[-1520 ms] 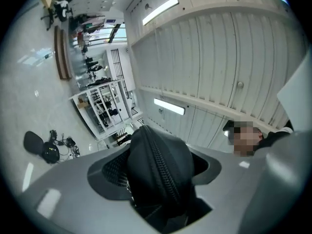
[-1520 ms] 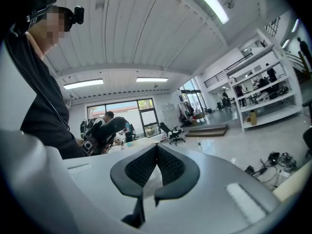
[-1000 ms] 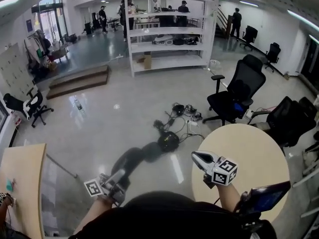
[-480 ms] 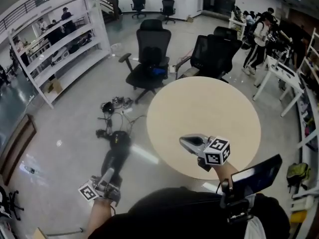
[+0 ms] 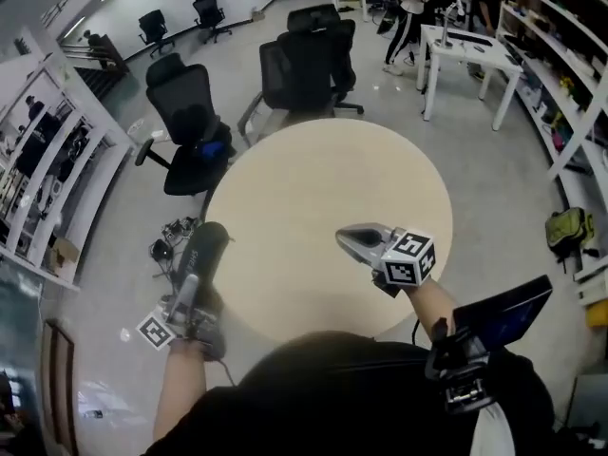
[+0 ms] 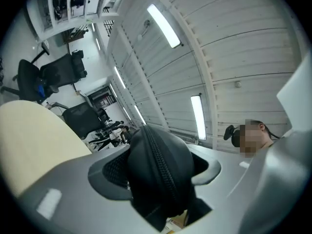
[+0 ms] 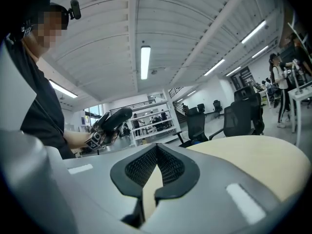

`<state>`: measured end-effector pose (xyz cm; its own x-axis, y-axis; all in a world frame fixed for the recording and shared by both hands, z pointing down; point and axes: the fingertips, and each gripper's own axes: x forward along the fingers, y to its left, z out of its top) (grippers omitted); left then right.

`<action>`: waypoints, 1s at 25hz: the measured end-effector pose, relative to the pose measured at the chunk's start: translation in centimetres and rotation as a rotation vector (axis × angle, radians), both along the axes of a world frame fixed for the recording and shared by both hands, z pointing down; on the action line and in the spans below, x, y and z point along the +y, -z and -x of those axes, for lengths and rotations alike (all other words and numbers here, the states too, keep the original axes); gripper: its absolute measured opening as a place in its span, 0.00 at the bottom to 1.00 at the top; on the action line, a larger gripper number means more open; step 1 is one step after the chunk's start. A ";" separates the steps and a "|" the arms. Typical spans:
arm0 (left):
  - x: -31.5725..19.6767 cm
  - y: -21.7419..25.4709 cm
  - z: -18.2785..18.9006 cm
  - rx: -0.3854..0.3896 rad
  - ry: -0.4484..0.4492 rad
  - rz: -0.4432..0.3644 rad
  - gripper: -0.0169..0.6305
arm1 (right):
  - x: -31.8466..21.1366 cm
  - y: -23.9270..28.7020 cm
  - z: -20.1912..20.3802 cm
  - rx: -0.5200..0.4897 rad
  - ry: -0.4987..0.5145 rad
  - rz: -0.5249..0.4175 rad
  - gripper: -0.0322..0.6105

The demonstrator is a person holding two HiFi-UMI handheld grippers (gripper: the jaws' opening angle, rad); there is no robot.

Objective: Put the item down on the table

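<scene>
Left gripper view: left gripper (image 6: 159, 168) clamps black zippered case (image 6: 161, 143) | right gripper (image 7: 156, 152) closed, empty

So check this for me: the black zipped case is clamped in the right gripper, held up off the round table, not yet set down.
One slip: the black zipped case is clamped in the left gripper, as the left gripper view shows; the right gripper is empty. The rest stands: held up off the round table, not yet set down.

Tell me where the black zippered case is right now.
Head view, left side: the black case is clamped in the left gripper, held beside the round table at its near-left edge.
</scene>
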<state>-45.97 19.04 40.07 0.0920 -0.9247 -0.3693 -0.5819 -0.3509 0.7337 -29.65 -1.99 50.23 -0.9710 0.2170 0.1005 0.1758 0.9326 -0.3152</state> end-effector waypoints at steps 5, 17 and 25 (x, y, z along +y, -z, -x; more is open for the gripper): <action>-12.1 0.5 0.6 -0.011 -0.048 0.016 0.50 | -9.2 -1.4 -0.7 0.023 -0.027 -0.023 0.07; -29.9 -3.3 7.3 -0.065 -0.230 0.116 0.50 | -19.3 -4.7 -0.8 0.108 -0.233 -0.037 0.07; -36.8 -6.5 12.2 -0.130 -0.462 0.044 0.50 | -21.5 -7.7 2.3 0.197 -0.455 -0.030 0.07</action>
<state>-58.22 -17.74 46.56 0.5398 -0.7906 -0.2890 -0.4603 -0.5647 0.6850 -31.96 -23.48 57.90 -0.9283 -0.2305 0.2916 -0.3118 0.9100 -0.2732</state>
